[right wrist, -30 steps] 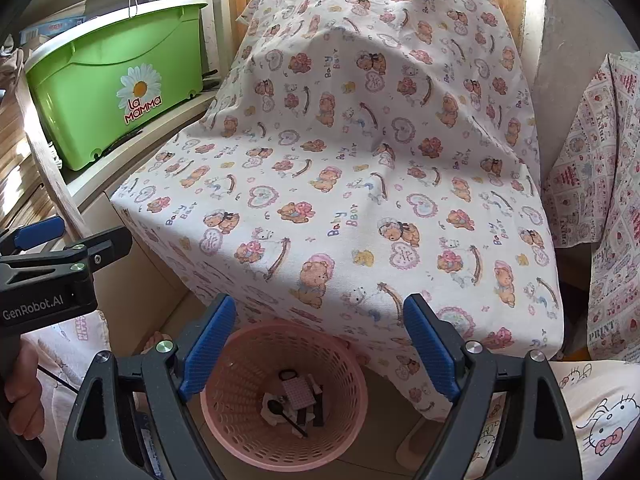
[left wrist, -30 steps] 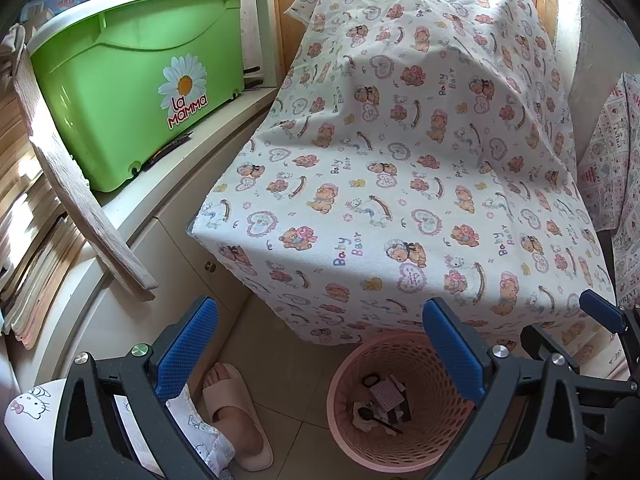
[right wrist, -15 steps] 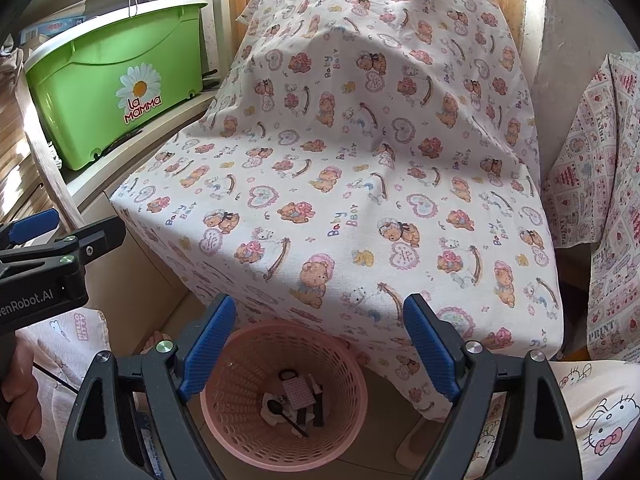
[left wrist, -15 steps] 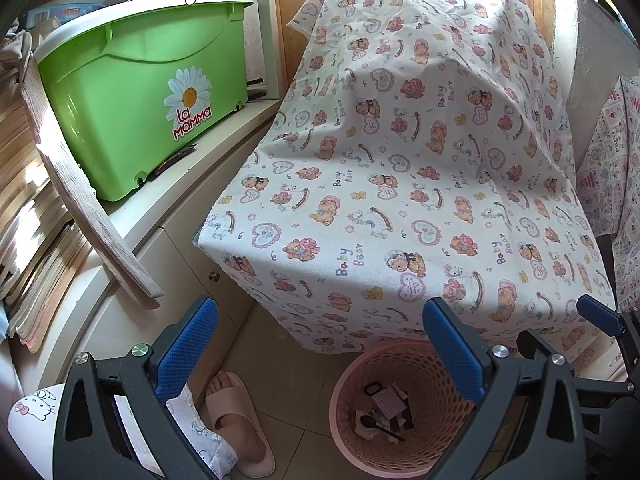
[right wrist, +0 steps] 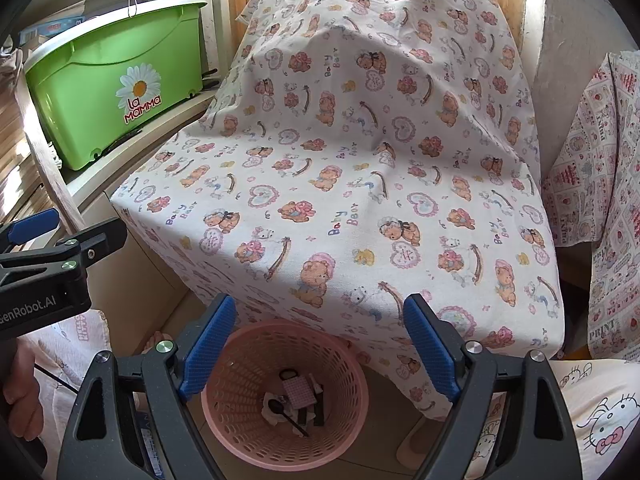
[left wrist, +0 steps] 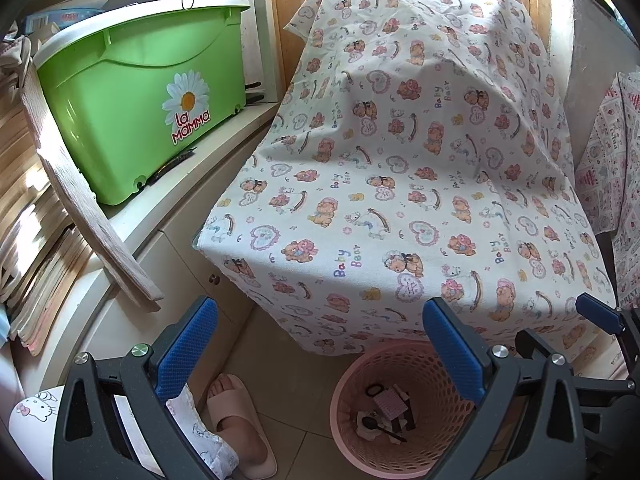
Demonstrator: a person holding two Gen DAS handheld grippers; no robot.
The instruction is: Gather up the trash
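Note:
A pink perforated trash basket [right wrist: 240, 360] stands on the floor in front of a table covered by a bear-print cloth [right wrist: 360, 184]. It holds trash [right wrist: 298, 398]: a black spoon, a pink card and dark scraps. It also shows in the left wrist view [left wrist: 360, 376]. My right gripper [right wrist: 320, 344] is open and empty, directly above the basket. My left gripper [left wrist: 320, 352] is open and empty, up and to the left of the basket. The left gripper's body shows at the left edge of the right wrist view [right wrist: 52, 276].
A green "La Mamma" bin [left wrist: 140, 112] sits on a cream cabinet ledge [left wrist: 192, 184] at left, with a wooden board [left wrist: 80, 200] leaning beside stacked books. A foot in a pink slipper [left wrist: 240, 420] is on the tiled floor. Another printed cloth [right wrist: 600, 168] hangs at right.
The left gripper has lifted slightly, so the scene sits a little lower in its view. The right gripper's view is unchanged. Both stay open.

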